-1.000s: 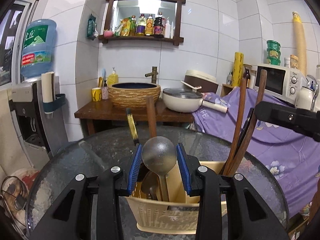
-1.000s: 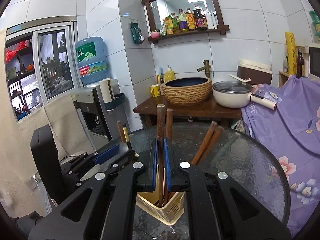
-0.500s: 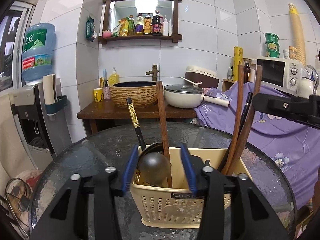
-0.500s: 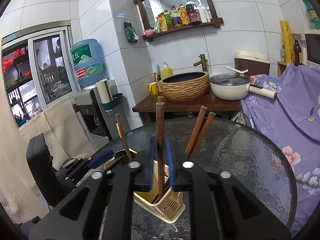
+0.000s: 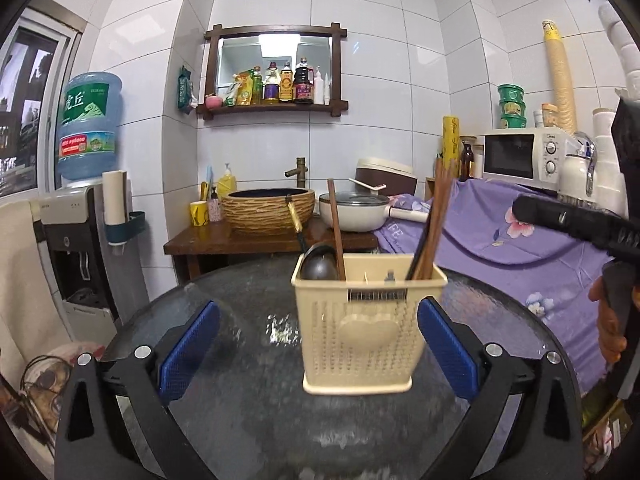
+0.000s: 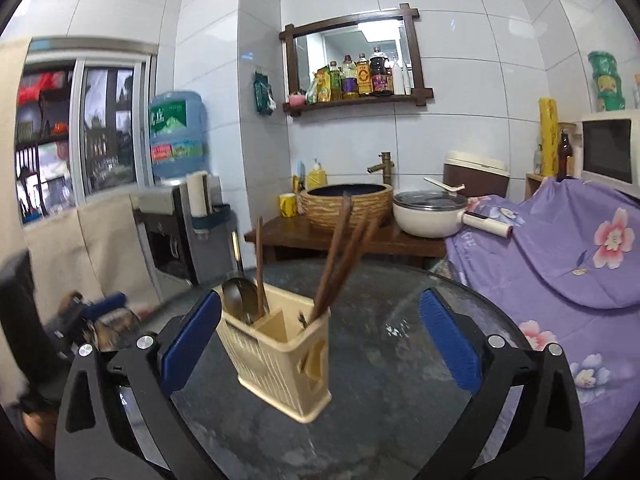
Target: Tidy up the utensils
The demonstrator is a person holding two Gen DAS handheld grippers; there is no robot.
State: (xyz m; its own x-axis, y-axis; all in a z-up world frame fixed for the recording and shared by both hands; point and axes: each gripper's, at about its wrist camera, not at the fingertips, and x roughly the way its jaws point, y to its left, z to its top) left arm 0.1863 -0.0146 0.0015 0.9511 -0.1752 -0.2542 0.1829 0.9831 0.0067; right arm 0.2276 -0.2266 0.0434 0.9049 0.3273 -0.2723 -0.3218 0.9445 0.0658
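A beige perforated utensil holder [image 5: 360,332] stands on the round glass table [image 5: 240,292]. In it are a dark ladle [image 5: 318,268], a wooden handle [image 5: 336,224] and brown chopsticks [image 5: 436,216]. My left gripper [image 5: 318,306] is back from the holder, its jaws opening wide, blue pads touching nothing. In the right wrist view the holder [image 6: 280,352] sits ahead and left, with the chopsticks [image 6: 344,252] and ladle [image 6: 240,296] upright in it. My right gripper [image 6: 320,298] is also opening wide, with nothing between its pads.
Behind the table a wooden stand [image 5: 224,240] carries a woven basin [image 5: 268,210] and a white pot [image 5: 356,212]. A water dispenser [image 5: 80,240] stands at the left. Purple floral cloth [image 5: 520,248] and a microwave [image 5: 520,156] are at the right. A person's hand [image 5: 608,320] holds the other gripper.
The left gripper let go of the ladle, which dropped into the holder. The right gripper let go of the chopsticks. Both opened wide and drew back from the holder.
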